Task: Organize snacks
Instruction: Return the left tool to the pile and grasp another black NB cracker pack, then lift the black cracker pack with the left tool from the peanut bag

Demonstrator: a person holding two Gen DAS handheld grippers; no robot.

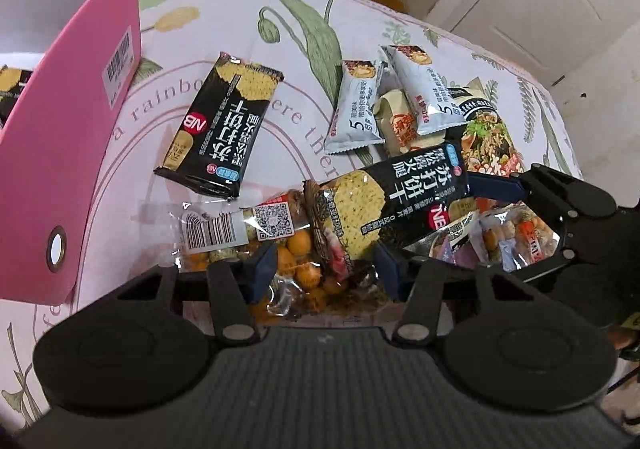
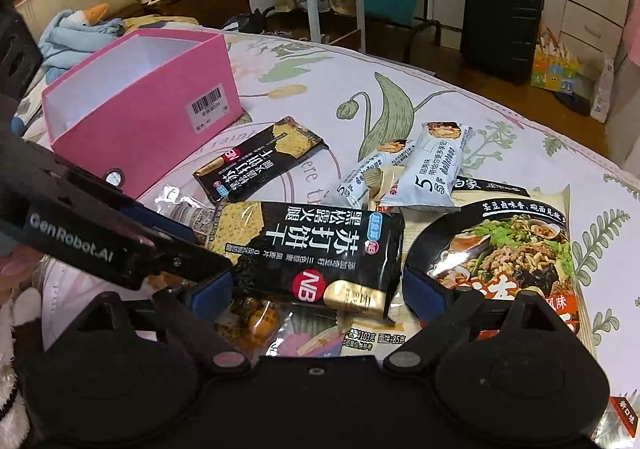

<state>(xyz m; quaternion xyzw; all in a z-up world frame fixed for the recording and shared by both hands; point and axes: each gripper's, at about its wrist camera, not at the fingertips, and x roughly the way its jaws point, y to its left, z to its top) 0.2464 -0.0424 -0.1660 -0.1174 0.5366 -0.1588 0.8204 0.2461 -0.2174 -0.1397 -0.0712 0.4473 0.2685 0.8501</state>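
We are straddling the near soda cracker pack (image 2: 316, 253) with our wide-open, empty right gripper (image 2: 318, 295), its long axis crosswise; our left gripper (image 1: 324, 269), part-open, is bracketing the clear snack bag (image 1: 256, 245).

- My left gripper (image 1: 326, 269) is matte black plastic. Its two fingers end in dark blue pads (image 1: 262, 269).
- Behind its fingers I see two round black discs and two silver pivot pins (image 1: 233, 332).
- The body between the discs has a fine ribbed grey surface.
- My right gripper (image 2: 320, 291) has the same build: black frame, blue pads (image 2: 426, 293), silver pins.
- In the right wrist view, the side of the left gripper carries white letters "GenRobot.AI" (image 2: 71, 238).
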